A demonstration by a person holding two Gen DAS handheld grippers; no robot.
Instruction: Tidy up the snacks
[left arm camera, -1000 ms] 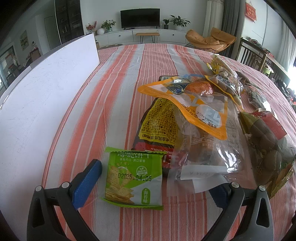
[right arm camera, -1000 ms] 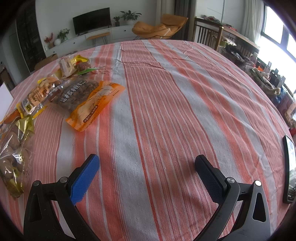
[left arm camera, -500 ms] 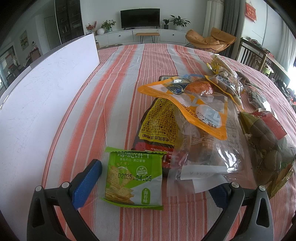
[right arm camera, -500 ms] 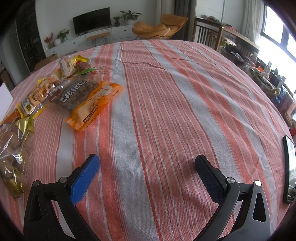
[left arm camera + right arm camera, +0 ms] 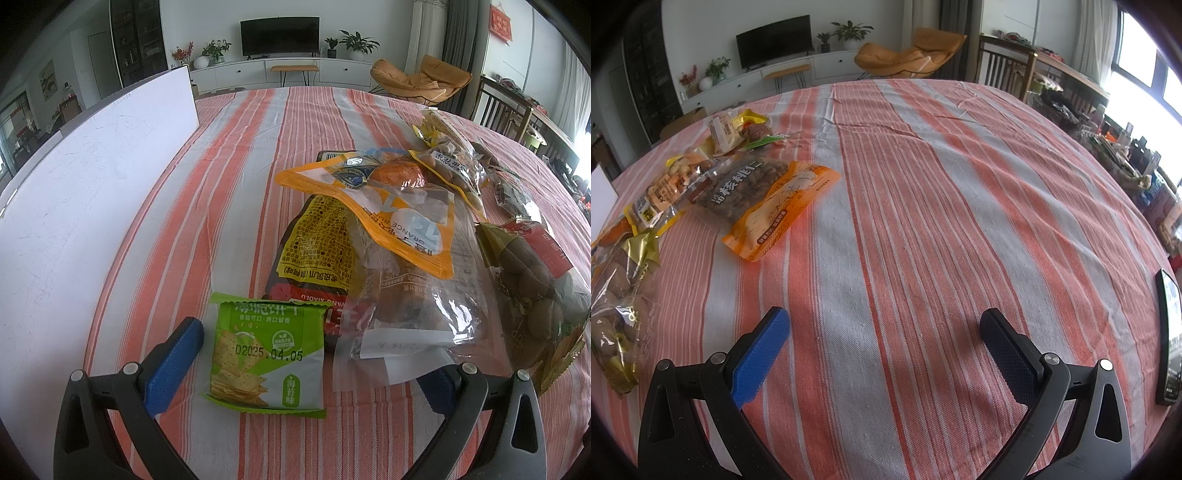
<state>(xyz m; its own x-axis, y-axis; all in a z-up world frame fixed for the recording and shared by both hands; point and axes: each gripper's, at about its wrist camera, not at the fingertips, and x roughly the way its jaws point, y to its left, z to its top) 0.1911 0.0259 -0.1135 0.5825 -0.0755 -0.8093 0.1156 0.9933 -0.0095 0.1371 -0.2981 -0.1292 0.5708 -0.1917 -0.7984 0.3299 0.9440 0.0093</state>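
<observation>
A green cracker packet (image 5: 266,352) lies flat on the striped tablecloth between the fingers of my open left gripper (image 5: 306,363). Behind it sits a heap of snacks: a yellow-and-dark bag (image 5: 314,254), an orange-edged clear bag (image 5: 391,214) and a clear bag with a white label (image 5: 413,325). A bag of brown round snacks (image 5: 532,284) lies at the right. My right gripper (image 5: 882,354) is open and empty over bare cloth. An orange walnut bag (image 5: 768,199) and smaller packets (image 5: 661,192) lie to its far left.
A large white board (image 5: 74,206) stands along the left side of the table. A dark phone (image 5: 1169,336) lies at the table's right edge. Chairs and a cluttered side table stand beyond the far right edge.
</observation>
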